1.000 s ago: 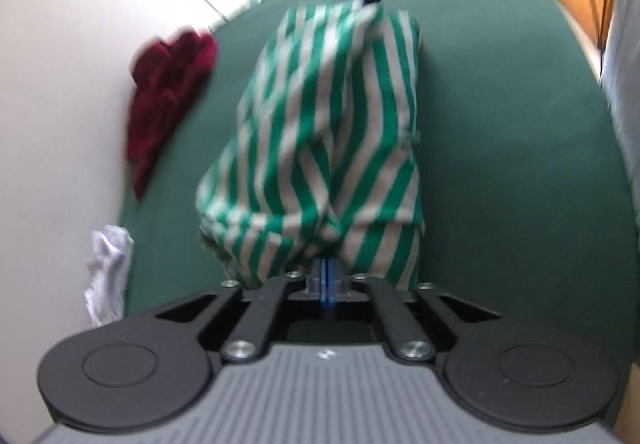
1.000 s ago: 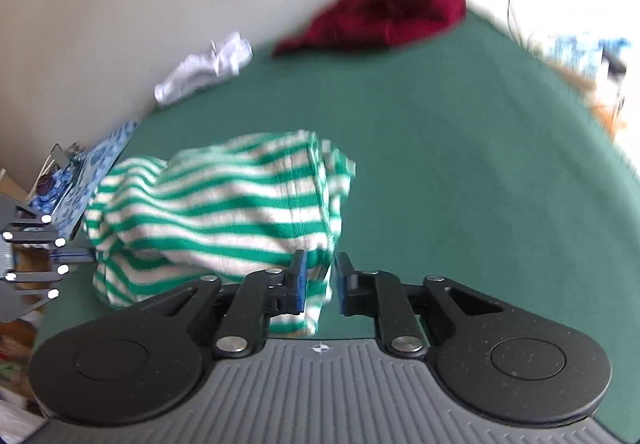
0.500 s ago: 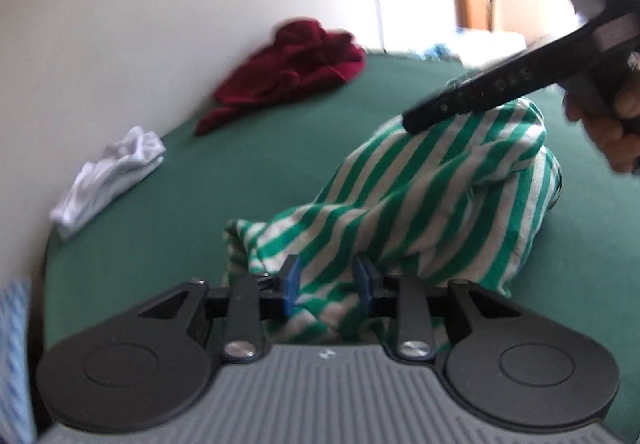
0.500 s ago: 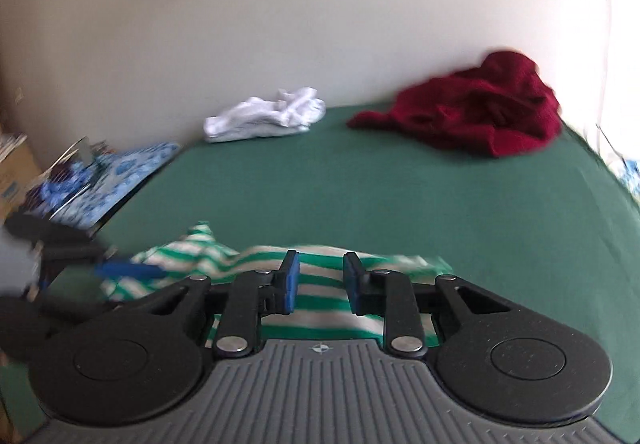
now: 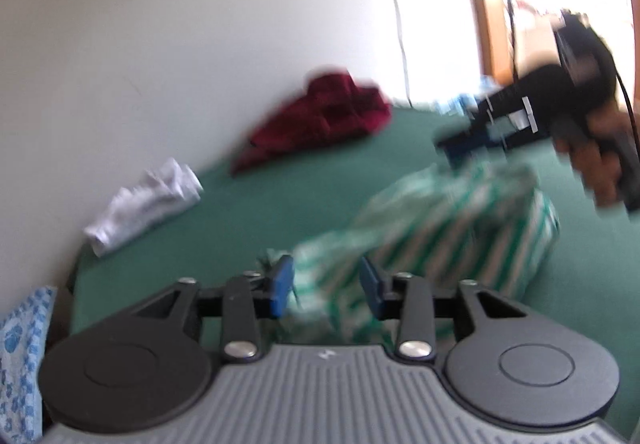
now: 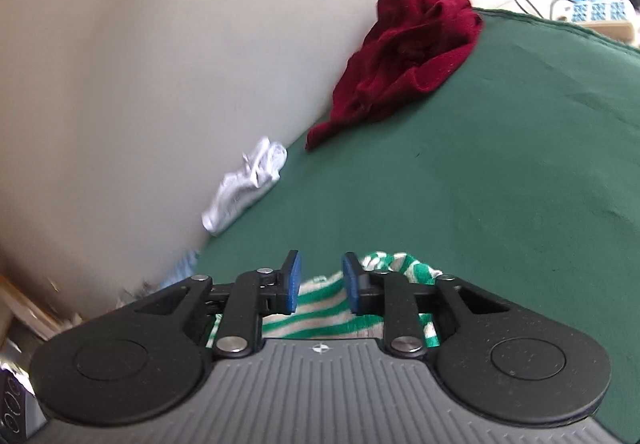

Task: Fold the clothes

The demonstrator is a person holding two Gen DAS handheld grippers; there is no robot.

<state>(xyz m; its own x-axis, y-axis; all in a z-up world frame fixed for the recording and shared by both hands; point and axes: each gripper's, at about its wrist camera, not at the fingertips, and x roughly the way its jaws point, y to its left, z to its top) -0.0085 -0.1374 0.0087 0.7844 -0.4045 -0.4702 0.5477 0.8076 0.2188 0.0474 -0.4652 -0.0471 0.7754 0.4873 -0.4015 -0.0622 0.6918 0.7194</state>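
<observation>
right wrist: open green tablecloth point(image 6: 500, 184) ahead

A green-covered table point(image 6: 520, 172) carries a striped garment point(image 5: 460, 228), a maroon garment point(image 6: 408, 52) and a white cloth point(image 6: 244, 184).

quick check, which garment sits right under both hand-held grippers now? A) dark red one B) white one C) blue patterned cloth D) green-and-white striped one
D: the green-and-white striped garment lies just beyond the open jaws of the right hand-held gripper and the left hand-held gripper, while the dark red garment and the white garment sit off by the wall.
</observation>
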